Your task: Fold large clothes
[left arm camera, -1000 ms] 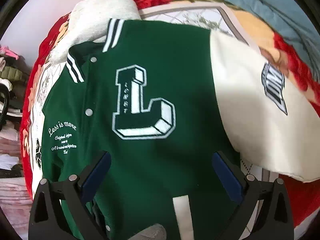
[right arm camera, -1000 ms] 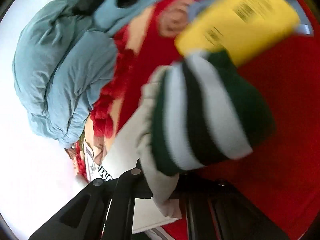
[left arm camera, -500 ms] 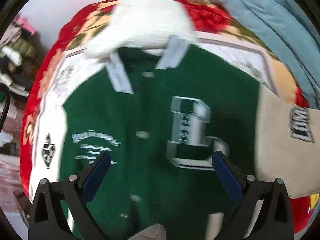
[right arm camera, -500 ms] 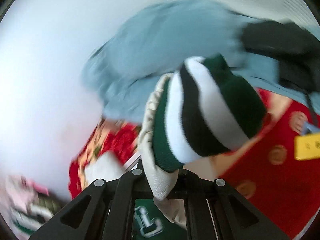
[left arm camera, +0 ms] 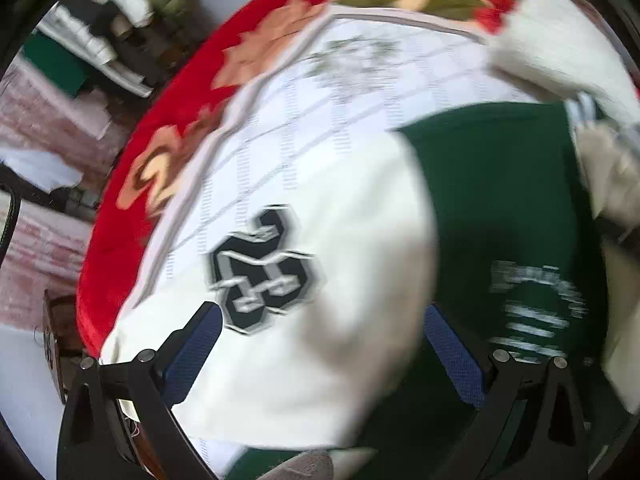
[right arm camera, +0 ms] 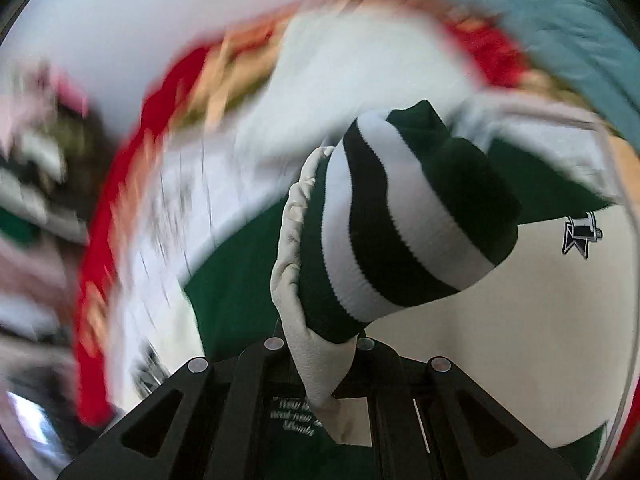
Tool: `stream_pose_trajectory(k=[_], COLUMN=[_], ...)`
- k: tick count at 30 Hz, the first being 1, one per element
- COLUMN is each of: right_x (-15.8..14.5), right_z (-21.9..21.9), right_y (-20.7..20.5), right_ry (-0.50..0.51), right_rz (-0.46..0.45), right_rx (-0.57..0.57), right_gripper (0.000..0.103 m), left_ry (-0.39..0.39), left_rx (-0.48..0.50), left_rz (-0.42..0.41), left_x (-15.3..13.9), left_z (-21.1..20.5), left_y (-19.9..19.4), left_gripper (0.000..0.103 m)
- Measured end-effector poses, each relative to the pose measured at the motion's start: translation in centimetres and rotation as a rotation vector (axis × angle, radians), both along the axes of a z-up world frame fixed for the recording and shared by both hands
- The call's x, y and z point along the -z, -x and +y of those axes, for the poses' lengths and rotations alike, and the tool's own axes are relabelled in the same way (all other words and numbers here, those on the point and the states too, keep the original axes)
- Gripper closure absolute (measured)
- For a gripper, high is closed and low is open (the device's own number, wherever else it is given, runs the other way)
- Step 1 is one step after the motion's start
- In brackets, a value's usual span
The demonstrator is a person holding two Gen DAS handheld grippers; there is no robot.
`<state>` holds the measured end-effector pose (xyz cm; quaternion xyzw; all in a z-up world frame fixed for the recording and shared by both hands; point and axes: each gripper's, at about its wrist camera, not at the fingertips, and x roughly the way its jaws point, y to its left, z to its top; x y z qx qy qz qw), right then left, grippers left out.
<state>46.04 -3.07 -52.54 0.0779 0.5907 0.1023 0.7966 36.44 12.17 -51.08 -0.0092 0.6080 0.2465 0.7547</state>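
Observation:
A green varsity jacket [left arm camera: 492,200] with cream sleeves lies on a red floral blanket [left arm camera: 120,216]. In the left wrist view its cream sleeve [left arm camera: 320,312], with a dark patch [left arm camera: 260,272], lies under my open, empty left gripper [left arm camera: 320,344]. My right gripper [right arm camera: 320,344] is shut on the other sleeve's end: the green-and-white striped cuff [right arm camera: 400,220] sticks up between the jaws, held over the jacket's green body [right arm camera: 240,280]. That sleeve [right arm camera: 500,340] trails to the right. Both views are blurred by motion.
A pile of clothes and boxes [left arm camera: 100,40] lies beyond the blanket's left edge. A white fluffy garment [left arm camera: 560,52] lies by the jacket's collar. A grey-blue quilt [right arm camera: 560,20] lies at the far right.
My left gripper has swung left, from over the jacket's chest letter to over its left sleeve. My right gripper has carried the striped cuff from off the jacket to above its green body.

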Motion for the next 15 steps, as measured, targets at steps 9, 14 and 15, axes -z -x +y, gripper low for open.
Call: stream_pose_trajectory(k=[9, 14, 15], right_x=[0.7, -0.5, 0.4], right_z=[0.1, -4.0, -4.2], right_y=[3.7, 4.6, 3.9], right_ry=[-0.187, -0.309, -0.311], right_rz=[0.117, 0.144, 0.158], right_rx=[-0.175, 0.015, 0.025], right_gripper=[0.038, 0.035, 0.035], left_ry=[0.098, 0.245, 0.292], left_rx=[-0.119, -0.304, -0.346], left_rz=[0.011, 0.036, 0.039], left_x=[-1.1, -0.7, -0.3], left_z=[5.9, 8.8, 9.4], left_y=[5.7, 12.6, 13.8], left_gripper=[0.0, 0.0, 0.0])
